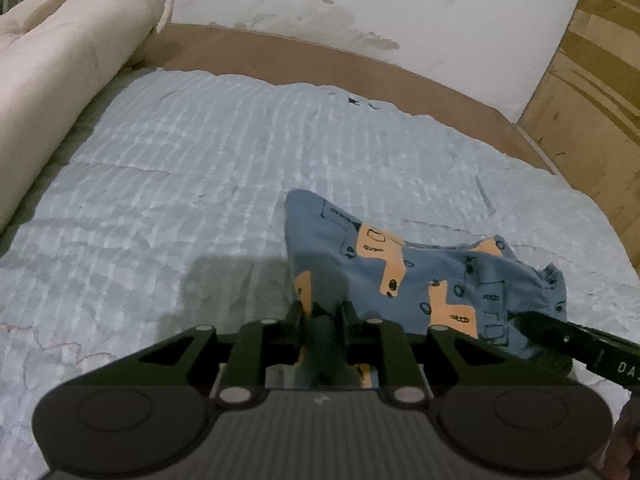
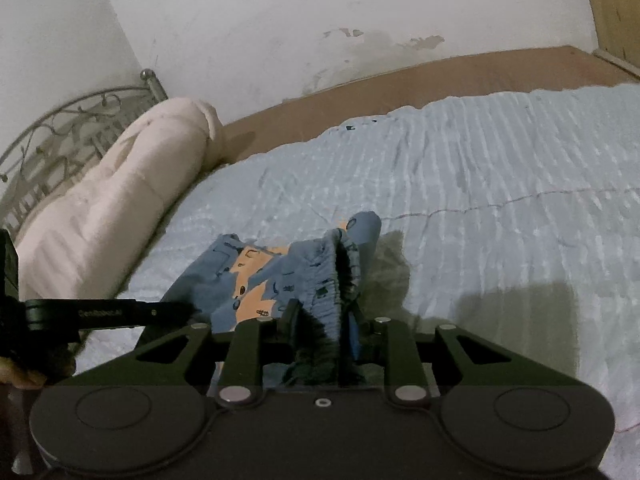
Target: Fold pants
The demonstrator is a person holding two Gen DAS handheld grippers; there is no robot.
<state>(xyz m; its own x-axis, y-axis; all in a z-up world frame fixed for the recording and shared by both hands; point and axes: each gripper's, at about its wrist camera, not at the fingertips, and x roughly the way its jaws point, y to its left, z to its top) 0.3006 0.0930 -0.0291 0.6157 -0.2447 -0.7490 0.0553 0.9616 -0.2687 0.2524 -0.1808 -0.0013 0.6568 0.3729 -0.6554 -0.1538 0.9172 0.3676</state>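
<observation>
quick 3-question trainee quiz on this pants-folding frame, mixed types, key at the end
1. True or false: the pants are plain white.
2. What lies rolled along the edge of the bed, next to the blue quilt?
A) a cream blanket
B) a red towel
C) a cardboard box
3. What is pinched in the left gripper and the right gripper?

Key:
1. False: they are blue with orange patches and small dark prints.
2. A, the cream blanket.
3. Each is closed on a bunch of the pants fabric; the right one has the gathered waistband.
</observation>
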